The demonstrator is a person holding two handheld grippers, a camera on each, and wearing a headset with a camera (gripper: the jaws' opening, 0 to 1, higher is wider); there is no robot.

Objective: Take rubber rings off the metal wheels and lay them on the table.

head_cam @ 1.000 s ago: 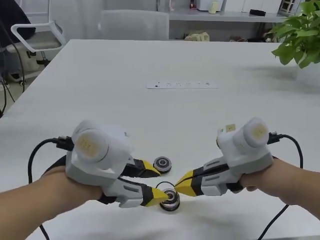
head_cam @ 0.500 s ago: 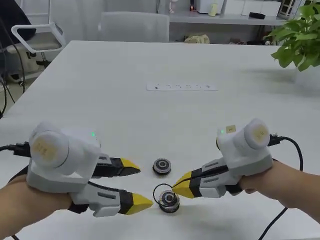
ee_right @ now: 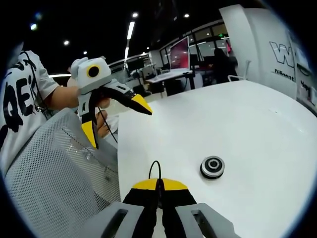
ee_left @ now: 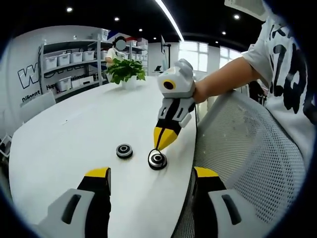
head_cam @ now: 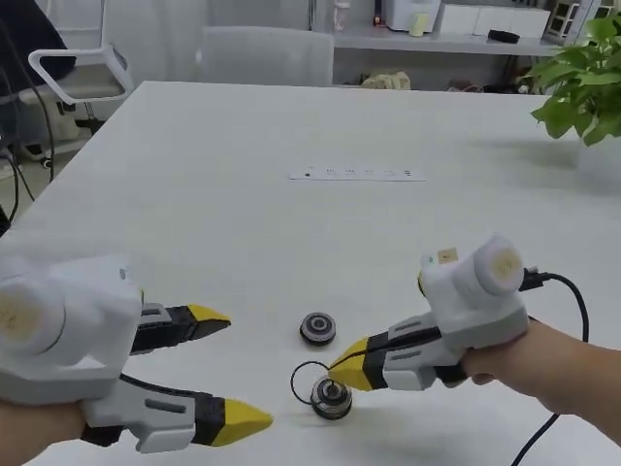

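The rubber ring is black, the table white.

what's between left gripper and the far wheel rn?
Bare table between the left gripper and far wheel, in head and left gripper views. The ring pinched by the right gripper is off that line.

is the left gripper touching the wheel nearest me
Apart. The head view shows a stretch of table between the open left gripper and the near wheel.

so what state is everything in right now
left gripper: open, holding nothing
right gripper: shut on the rubber ring
rubber ring: pinched, looping beside the near wheel
near wheel: lying flat
far wheel: lying flat, black rubber on
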